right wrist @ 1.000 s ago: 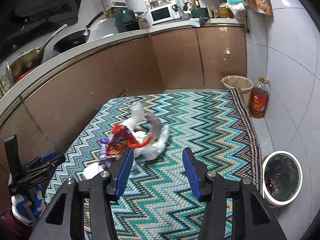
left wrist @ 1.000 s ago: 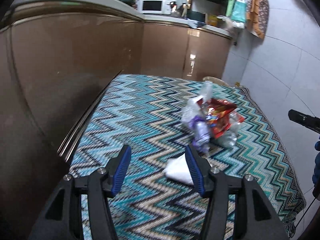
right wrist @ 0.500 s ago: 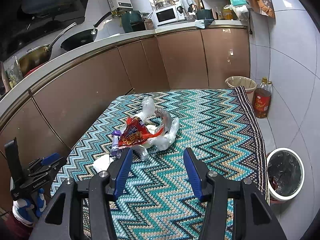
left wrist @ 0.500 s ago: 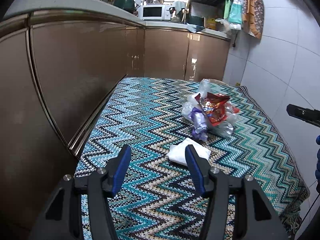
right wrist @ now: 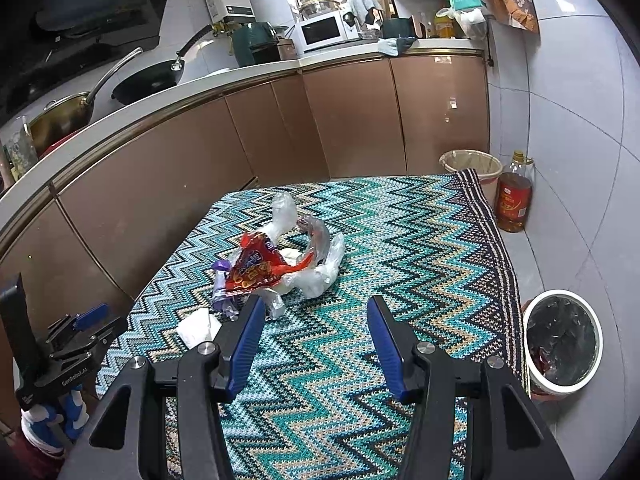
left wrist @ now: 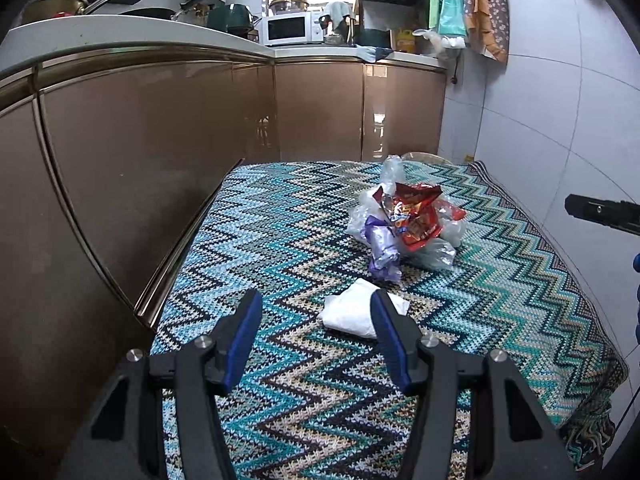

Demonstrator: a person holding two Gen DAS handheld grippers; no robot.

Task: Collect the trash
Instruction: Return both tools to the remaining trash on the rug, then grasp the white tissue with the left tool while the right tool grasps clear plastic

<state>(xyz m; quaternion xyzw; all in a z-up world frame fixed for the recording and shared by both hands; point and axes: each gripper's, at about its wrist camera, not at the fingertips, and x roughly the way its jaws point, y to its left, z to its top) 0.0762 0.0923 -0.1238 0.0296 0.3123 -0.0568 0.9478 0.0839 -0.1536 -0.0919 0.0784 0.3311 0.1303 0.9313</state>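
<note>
Altogether two grippers are seen, each with two blue-padded fingers held apart and nothing between them. The left gripper (left wrist: 316, 316) hangs over a zigzag cloth (left wrist: 280, 240) that covers a low surface beside brown cabinets (left wrist: 132, 152); whether a table lies beneath cannot be told. The right gripper (right wrist: 316, 320) is held over the same cloth nearer its middle.

On the cloth one heap of trash (left wrist: 404, 228) is gathered: one red snack bag (right wrist: 256, 266), one purple wrapper (left wrist: 382, 254), and crumpled clear plastic (right wrist: 316, 272) whose pieces cannot be counted apart. One white tissue (left wrist: 352, 314) lies on its own, just in front of the heap and near the left gripper's right finger, partly hidden behind it in the left view. In the right view the tissue (right wrist: 198, 326) is seen left of the right gripper, close to the cloth's edge.

Two bins are counted on the floor: a white bin (right wrist: 560, 340) lined with a black bag at the right of the cloth, and a beige bin (right wrist: 472, 164) at the far corner. One oil bottle (right wrist: 514, 196) stands beside the beige bin. On the worktop (right wrist: 240, 76) one microwave (right wrist: 324, 32) and two pans (right wrist: 148, 80) are made out.
</note>
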